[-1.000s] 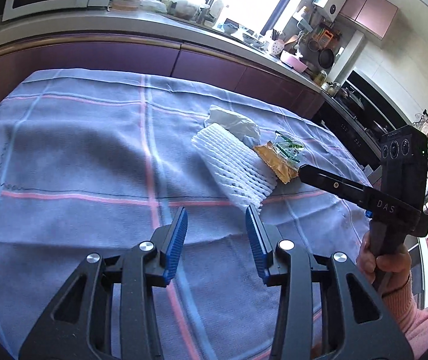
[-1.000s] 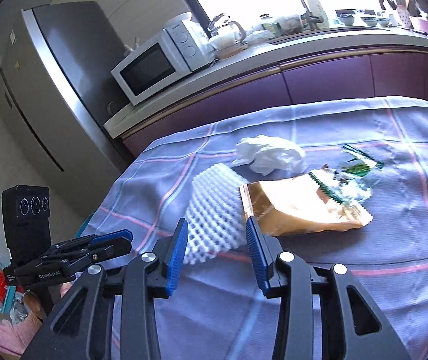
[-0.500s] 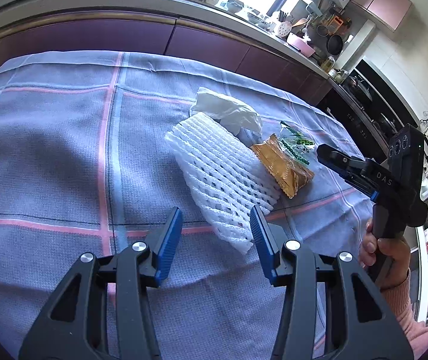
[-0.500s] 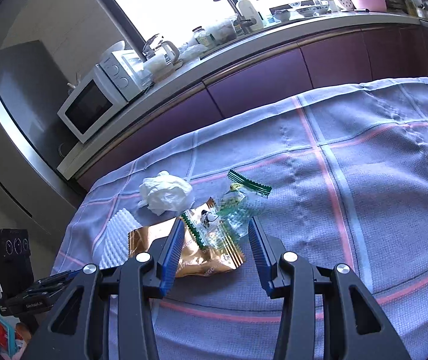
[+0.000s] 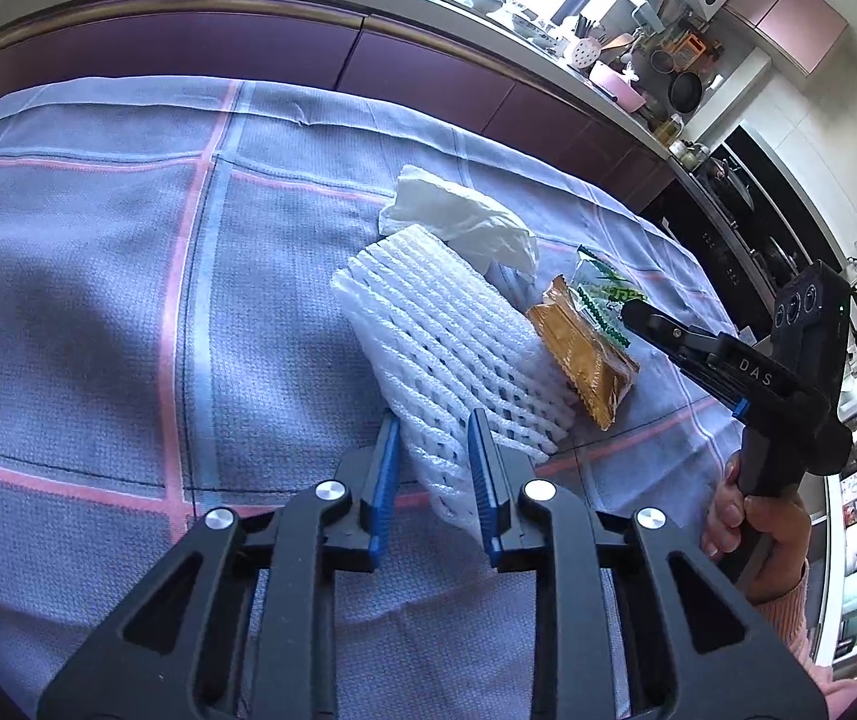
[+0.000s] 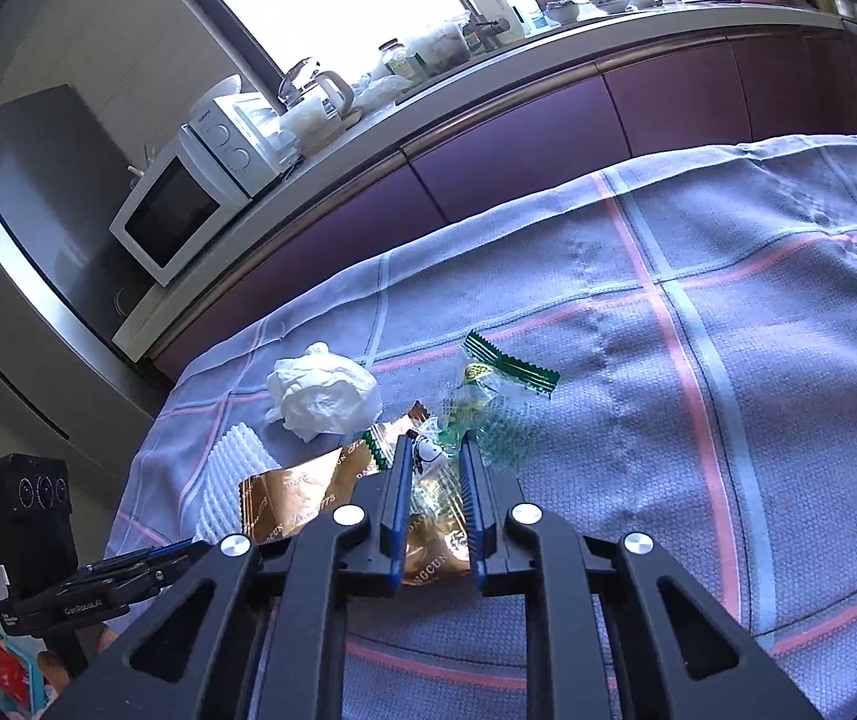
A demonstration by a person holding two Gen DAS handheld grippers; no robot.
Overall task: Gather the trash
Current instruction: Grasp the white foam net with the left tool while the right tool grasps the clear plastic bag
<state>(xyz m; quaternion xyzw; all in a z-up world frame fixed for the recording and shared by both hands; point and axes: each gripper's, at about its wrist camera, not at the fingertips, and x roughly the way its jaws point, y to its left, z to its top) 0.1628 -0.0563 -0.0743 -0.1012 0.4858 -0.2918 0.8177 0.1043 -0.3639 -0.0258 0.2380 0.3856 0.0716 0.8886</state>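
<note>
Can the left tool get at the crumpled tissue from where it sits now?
Probably not directly: the left tool straddles the near end of the white foam net, whose length lies between it and the crumpled tissue.

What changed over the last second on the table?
Both tongs moved in and narrowed: left tongs now straddle the foam net, right tongs the clear wrapper over the gold bag. Neither visibly clamped. Tissue and trash unmoved.
</note>
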